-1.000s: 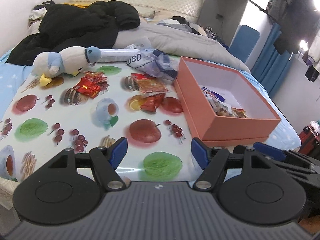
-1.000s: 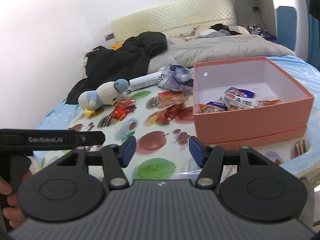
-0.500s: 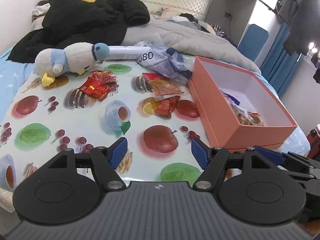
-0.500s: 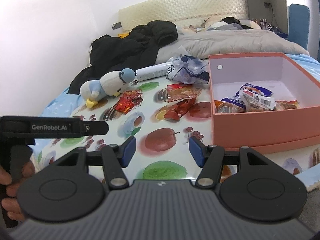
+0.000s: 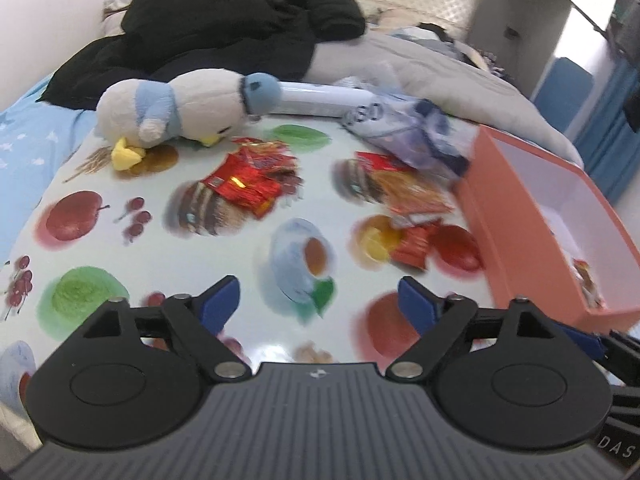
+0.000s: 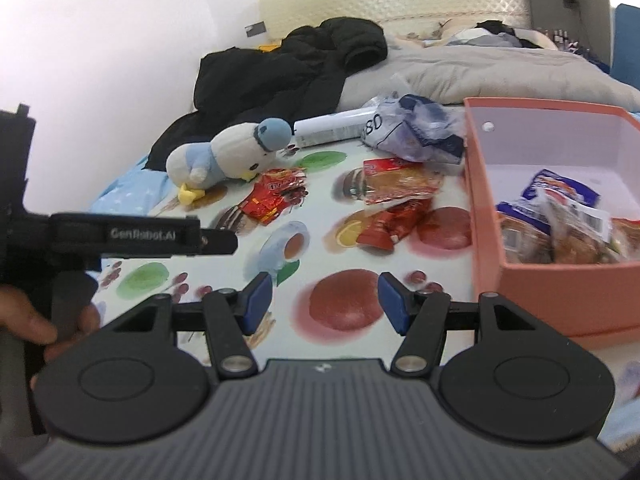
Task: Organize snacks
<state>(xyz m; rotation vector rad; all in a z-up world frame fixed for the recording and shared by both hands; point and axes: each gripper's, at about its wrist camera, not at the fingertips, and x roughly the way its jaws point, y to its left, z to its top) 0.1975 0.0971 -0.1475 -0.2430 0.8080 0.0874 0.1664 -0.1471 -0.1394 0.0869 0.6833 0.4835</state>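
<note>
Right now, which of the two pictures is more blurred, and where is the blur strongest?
The left wrist view is more blurred: the snack packets and the orange box are smeared. In the right wrist view the packets and the box are sharper, and the left wall is overexposed.

Left wrist view: low over the near edge of the fruit-printed glossy tablecloth (image 5: 240, 264), facing forward toward the white-and-blue plush bird (image 5: 180, 108); salmon-pink cardboard box (image 5: 520, 232) at the right margin.
Right wrist view: further right, equally low, facing the same way; box (image 6: 560, 292) close by, interior visible.
Shared: tablecloth (image 6: 312, 216), plush bird (image 6: 228, 152), box, black jacket (image 5: 224, 28) (image 6: 288, 64) behind.
</note>
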